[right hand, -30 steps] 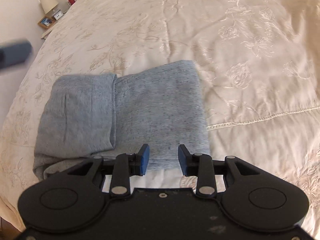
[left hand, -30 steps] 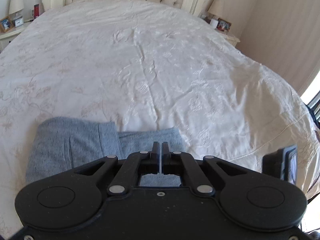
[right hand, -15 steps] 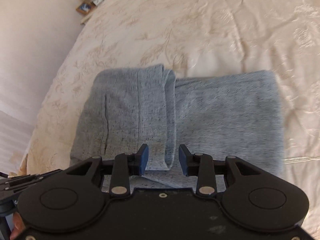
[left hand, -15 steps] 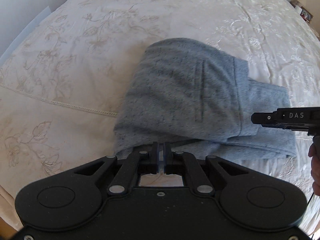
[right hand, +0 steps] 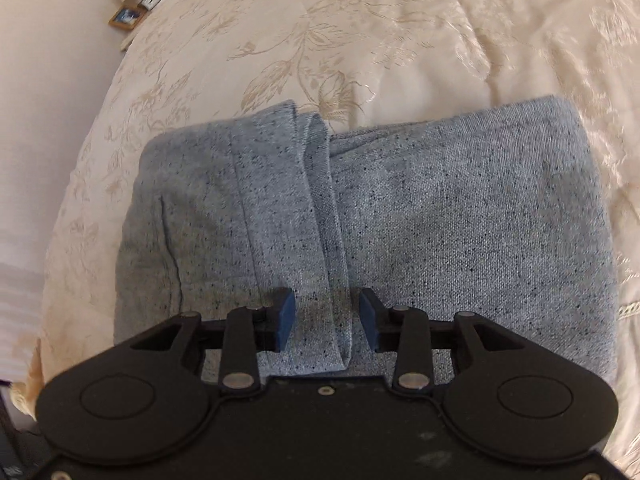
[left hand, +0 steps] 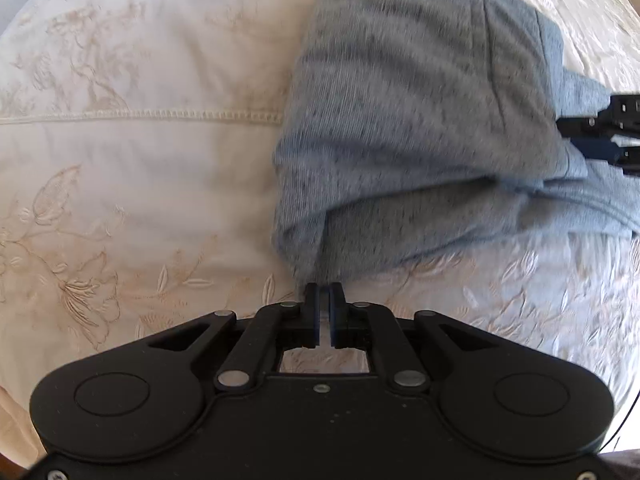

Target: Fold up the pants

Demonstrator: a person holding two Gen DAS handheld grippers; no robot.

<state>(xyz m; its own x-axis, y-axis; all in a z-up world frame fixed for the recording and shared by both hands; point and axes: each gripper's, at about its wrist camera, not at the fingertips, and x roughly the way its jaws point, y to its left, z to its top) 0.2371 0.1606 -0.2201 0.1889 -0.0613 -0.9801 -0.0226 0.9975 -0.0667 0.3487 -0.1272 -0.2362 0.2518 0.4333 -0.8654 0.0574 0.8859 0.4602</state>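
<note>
The grey-blue pants point(left hand: 420, 120) lie folded in a compact stack on the cream bedspread. In the right wrist view the pants point(right hand: 440, 220) fill the middle, with the waistband hem point(right hand: 320, 200) of the upper layer running toward me. My right gripper point(right hand: 327, 312) is open, its blue pads either side of that hem, just above the cloth. My left gripper point(left hand: 324, 300) is shut and empty, its tips just short of the stack's near left corner point(left hand: 304, 256). The right gripper point(left hand: 608, 140) shows at the right edge of the left wrist view.
The embroidered bedspread point(left hand: 140, 180) surrounds the pants, with a stitched seam point(left hand: 160, 114) to the left. A nightstand with a lamp and picture frames point(right hand: 128, 12) stands by the wall at the far left. The bed's edge point(right hand: 44, 320) drops off on the left.
My left gripper swung from facing the headboard down to the left end of the stack and closed in. My right gripper moved left and lower over the hem. Both jaws kept their state.
</note>
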